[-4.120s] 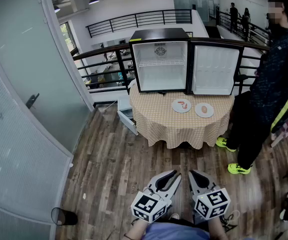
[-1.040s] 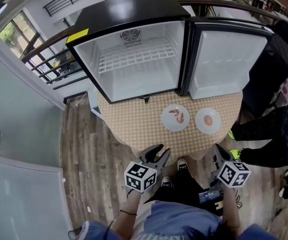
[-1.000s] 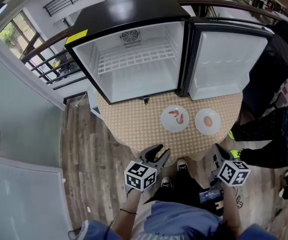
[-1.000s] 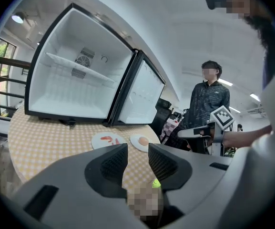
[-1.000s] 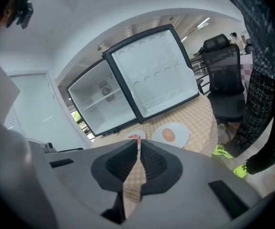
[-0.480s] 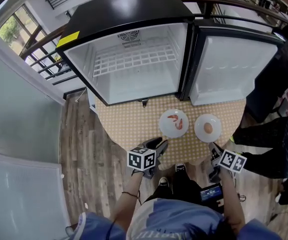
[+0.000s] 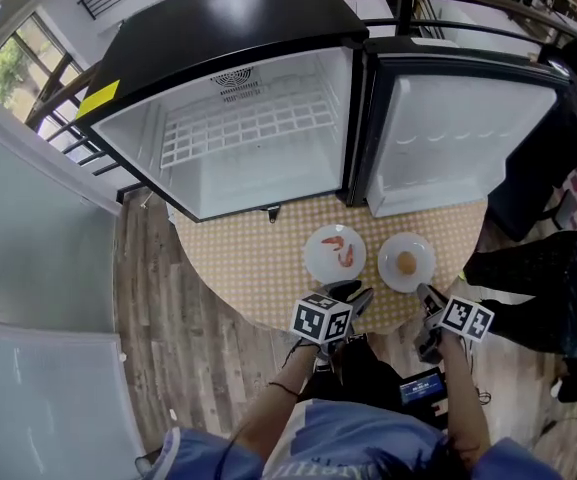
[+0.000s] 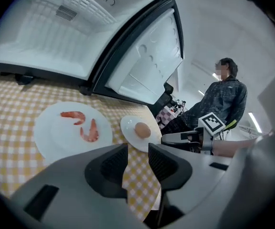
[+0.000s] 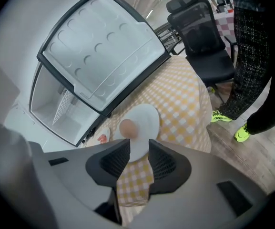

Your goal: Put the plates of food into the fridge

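Two white plates sit near the front edge of the checked table (image 7: 238,268): one with shrimp (image 7: 335,253) (image 8: 73,130), one with an egg (image 7: 406,262) (image 9: 142,123). My left gripper (image 7: 355,296) (image 8: 137,149) hovers at the table edge just in front of the shrimp plate, jaws narrowly open, only cloth showing between them. My right gripper (image 7: 426,294) (image 9: 138,149) points at the egg plate from its near side. Its jaws have just been opening; the plate's near rim shows through the gap, and nothing is gripped. The fridge (image 7: 258,138) behind stands open and empty.
The fridge door (image 7: 448,138) is swung wide to the right, behind the plates. A person in dark clothes (image 7: 558,288) stands at the table's right side. A black office chair (image 9: 199,37) stands beyond the table, and wooden floor lies to the left.
Both grippers have come forward and down to the table's front edge. The left one shifted right, towards the shrimp plate. The plates have not moved.
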`<state>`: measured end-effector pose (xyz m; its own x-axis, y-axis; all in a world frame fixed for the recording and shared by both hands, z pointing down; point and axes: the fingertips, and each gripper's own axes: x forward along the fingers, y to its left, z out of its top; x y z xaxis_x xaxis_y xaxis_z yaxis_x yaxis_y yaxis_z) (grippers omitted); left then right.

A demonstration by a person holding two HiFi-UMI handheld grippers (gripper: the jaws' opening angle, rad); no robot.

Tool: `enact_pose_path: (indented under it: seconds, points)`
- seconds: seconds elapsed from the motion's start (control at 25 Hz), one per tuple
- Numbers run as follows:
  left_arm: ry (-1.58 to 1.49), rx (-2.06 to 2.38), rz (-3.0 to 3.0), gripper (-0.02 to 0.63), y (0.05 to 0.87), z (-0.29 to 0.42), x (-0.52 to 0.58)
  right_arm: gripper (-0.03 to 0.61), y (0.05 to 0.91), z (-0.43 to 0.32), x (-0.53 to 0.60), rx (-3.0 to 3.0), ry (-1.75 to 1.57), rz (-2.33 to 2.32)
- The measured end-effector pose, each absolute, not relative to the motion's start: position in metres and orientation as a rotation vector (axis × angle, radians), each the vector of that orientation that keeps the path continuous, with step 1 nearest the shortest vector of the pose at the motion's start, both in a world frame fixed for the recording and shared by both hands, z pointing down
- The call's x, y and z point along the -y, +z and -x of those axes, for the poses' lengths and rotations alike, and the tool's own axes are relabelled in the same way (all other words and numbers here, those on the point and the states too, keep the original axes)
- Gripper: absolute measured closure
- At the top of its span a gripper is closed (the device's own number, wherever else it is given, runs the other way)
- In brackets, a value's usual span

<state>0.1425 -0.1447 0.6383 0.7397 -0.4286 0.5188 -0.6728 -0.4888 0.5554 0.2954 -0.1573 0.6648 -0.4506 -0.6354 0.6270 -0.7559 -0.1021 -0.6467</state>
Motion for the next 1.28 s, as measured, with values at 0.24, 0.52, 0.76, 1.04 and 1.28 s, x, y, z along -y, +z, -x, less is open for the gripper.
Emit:
enact_pose_path:
  seconds: [0.24, 0.52, 0.76, 1.04, 1.28]
  points:
    - [0.465, 0.794, -2.116, 0.485, 0.656, -0.172, 0.167, 0.457, 0.669, -0.315, 0.176, 2.001, 1.572, -1.624]
    - [0.513, 0.847, -2.036, 0.485, 0.672, -0.178, 0.186, 0.456, 0.677, -0.328, 0.190, 1.977, 1.536, -1.639]
    - [0.527, 0.867, -1.986, 0.486, 0.679, -0.185, 0.193, 0.456, 0.686, -0.328, 0.194, 1.946, 1.490, -1.616]
    - [0.543, 0.924, -1.932, 0.486, 0.681, -0.189, 0.202, 0.495, 0.689, -0.325, 0.191, 1.915, 1.278, -1.533]
    - [0.511, 0.892, -1.924, 0.490, 0.683, -0.188, 0.195, 0.545, 0.669, -0.328, 0.199, 1.997, 1.662, -1.629]
